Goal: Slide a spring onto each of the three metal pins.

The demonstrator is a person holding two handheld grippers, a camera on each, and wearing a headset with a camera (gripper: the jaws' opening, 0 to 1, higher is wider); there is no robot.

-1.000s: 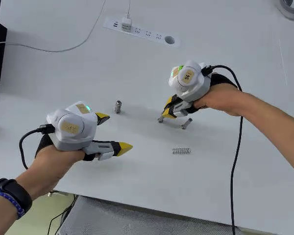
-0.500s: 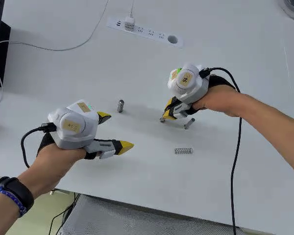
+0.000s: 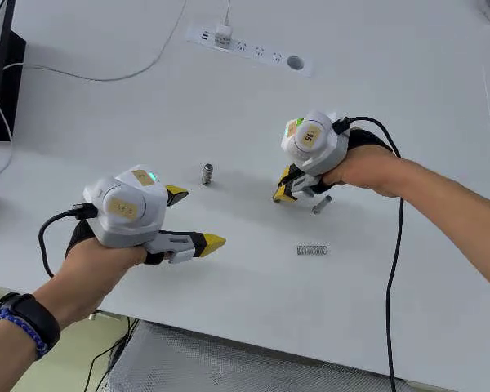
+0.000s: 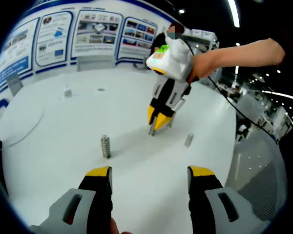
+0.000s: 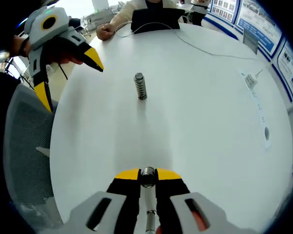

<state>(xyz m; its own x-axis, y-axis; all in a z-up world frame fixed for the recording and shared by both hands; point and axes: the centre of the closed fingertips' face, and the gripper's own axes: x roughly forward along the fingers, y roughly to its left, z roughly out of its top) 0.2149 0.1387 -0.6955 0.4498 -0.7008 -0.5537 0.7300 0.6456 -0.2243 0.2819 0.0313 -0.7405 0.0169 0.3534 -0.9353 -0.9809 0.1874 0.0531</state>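
Little changes across the last second. The drift of the whole head view is camera motion, and the things keep their places on the tabletop (image 3: 408, 98). The right gripper (image 3: 282, 195) stays closed on the held pin (image 5: 147, 177), whose lower end reaches the tabletop in the left gripper view. A bare pin (image 3: 321, 204) rests just beside that gripper. The left gripper (image 3: 194, 218) holds its station near the front edge, jaws spread wide with nothing between them. The sprung pin (image 3: 207, 173), already wearing its coil, stands upright between the two grippers. The loose spring (image 3: 312, 250) lies flat on the tabletop, nearer the person than the right gripper and apart from both grippers. By this evidence one pin of three is finished. The grasp on the second looks settled, and the loose spring probably has to be fetched next, a job the free left gripper could take.
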